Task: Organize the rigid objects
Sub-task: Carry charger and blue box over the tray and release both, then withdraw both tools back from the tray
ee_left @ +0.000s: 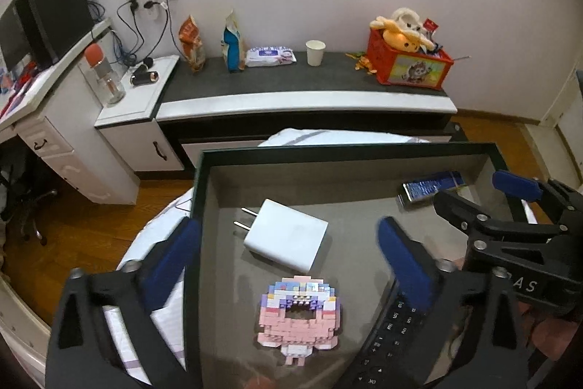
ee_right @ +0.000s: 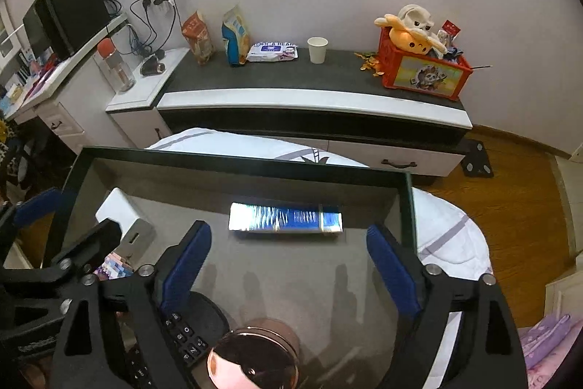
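A dark-rimmed tray [ee_left: 346, 148] [ee_right: 237, 159] with a grey floor rests on white bedding. In it lie a white charger plug [ee_left: 288, 239] [ee_right: 116, 210], a pink block figure [ee_left: 298, 312] [ee_right: 113, 267], a black remote [ee_left: 390, 334] [ee_right: 182, 334], a shiny blue box [ee_left: 430, 186] [ee_right: 284, 217] and a copper-lidded round jar [ee_right: 255, 356]. My left gripper [ee_left: 288, 230] [ee_right: 69, 221] is open above the tray's left part, one finger over the left wall, gripping nothing. My right gripper [ee_right: 288, 234] [ee_left: 472, 188] is open above the right part, just short of the blue box.
Behind the bed stands a low cabinet [ee_left: 306, 97] with snack bags [ee_left: 189, 42], a wipes pack [ee_left: 269, 56], a paper cup [ee_left: 315, 52] and a red crate of plush toys [ee_left: 408, 57]. A desk with a monitor [ee_left: 54, 17] is at left. Wood floor [ee_right: 510, 199] lies to the right.
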`<state>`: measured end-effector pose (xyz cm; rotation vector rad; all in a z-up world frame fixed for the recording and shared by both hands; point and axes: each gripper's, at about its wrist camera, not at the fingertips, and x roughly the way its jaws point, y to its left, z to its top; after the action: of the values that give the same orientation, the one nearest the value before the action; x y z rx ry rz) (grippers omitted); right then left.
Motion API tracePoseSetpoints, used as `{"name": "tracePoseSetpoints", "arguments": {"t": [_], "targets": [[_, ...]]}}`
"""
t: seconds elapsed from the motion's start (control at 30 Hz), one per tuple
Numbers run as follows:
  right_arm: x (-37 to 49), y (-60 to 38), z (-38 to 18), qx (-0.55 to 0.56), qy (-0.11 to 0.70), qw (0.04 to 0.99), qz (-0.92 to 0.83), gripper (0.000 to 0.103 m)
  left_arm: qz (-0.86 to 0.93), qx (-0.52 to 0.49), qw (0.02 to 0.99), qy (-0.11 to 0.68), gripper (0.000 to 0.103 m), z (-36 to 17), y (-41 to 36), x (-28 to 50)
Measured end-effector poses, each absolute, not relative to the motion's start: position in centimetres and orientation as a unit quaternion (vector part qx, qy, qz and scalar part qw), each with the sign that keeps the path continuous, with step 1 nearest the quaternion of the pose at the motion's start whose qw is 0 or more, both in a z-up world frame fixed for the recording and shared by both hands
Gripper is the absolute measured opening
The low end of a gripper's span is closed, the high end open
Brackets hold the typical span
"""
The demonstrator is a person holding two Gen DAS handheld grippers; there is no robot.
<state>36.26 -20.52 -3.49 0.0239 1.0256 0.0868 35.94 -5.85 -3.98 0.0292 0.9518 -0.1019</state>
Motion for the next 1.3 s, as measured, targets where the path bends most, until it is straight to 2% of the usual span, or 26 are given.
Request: {"name": "tracePoseSetpoints", "arguments": {"t": [0.27,0.37,0.87,1.3], "targets": [[34.1,-20.6,-1.0,0.030,0.473,0.879,0.049,0.097,-0.034,0.025,0.900,0.434,0.103,-1.1,-5.1,32.9],[33.0,-20.4,0.1,0.028,0.467,0.883,0.043,0.103,-0.034,0.020,0.904,0.426,0.103,0.1,-4.7,31.3],[19.3,-20.2,7.2,0.048,0.381,0.921,0.070,0.103,-0.041,0.013,0.934,0.353,0.103,6.5,-3.4,17.0],[7.4,-19.8,8.2,0.030,0.338,0.939,0.057,0.103,-0.044,-0.017,0.948,0.316,0.103,6.6,-1.8,5.4]]}}
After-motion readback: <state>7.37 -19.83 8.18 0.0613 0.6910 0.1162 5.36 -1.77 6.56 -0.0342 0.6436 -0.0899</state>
